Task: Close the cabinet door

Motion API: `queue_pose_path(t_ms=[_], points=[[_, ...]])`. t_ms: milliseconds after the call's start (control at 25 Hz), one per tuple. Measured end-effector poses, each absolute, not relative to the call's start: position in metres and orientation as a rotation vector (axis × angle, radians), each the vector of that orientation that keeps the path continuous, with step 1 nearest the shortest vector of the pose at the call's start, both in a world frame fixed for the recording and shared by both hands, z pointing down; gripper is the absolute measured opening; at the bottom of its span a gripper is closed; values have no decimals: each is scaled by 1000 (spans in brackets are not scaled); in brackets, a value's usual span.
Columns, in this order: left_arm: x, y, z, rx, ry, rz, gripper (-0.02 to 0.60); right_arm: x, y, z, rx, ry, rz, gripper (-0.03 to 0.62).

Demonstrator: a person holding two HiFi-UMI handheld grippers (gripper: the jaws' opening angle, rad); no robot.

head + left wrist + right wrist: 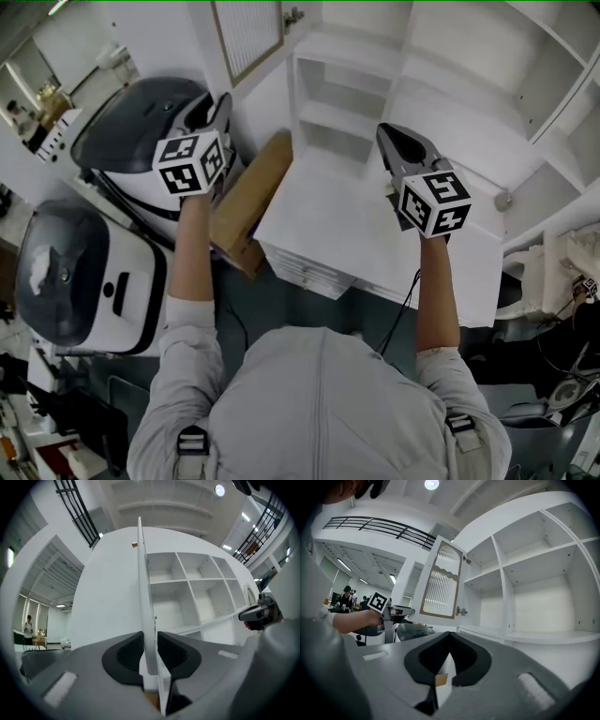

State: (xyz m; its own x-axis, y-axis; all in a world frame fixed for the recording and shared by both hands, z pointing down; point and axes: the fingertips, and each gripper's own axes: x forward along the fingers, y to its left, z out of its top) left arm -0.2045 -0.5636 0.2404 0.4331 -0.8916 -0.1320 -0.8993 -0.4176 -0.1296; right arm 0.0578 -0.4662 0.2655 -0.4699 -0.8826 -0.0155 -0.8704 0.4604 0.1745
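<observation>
**First speaker:** How are the arms held?

**Second speaker:** Both reach forward, roughly level. The left gripper (221, 105), upper left of the head view, has its jaws narrowly apart. The free edge of the open cabinet door (247, 37) is lined up between them, with a sliver of gap on one side. The right gripper (386, 136), centre right, is closed and empty, pointing at the bare shelves (347, 112).

**First speaker:** What's around?

**Second speaker:** A cardboard box (251, 192) lies just beside the white counter (375, 253). Rounded grey-and-white machines (131, 141) fill the left.

**First speaker:** Do the views differ?

**Second speaker:** The right gripper view shows the door's ribbed glass panel (439, 581) and hinge (461, 611) plainly. The left gripper view sees the door edge-on.
</observation>
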Motion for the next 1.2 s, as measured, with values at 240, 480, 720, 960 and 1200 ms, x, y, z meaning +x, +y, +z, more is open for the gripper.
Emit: queue_pose_path(t_ms=[240,480,720,960,1200], points=[[-189,-556,239,-2608,1512,145,84,70,-463,272,1599,-2609,-199,2],[-159,-540,238,-2677,1416,212,98,93,-456,273,1620,-2584,-185,2],[-123,-530,236,-2720,1350,244,108,118,-451,273,1670,-2570,-158,2],[-86,-526,236,-2775,1259,245,121,137,-440,275,1726,-2543,-136,2],[-49,-526,236,-2788,1192,236,135,159,-429,277,1785,-2503,-131,2]])
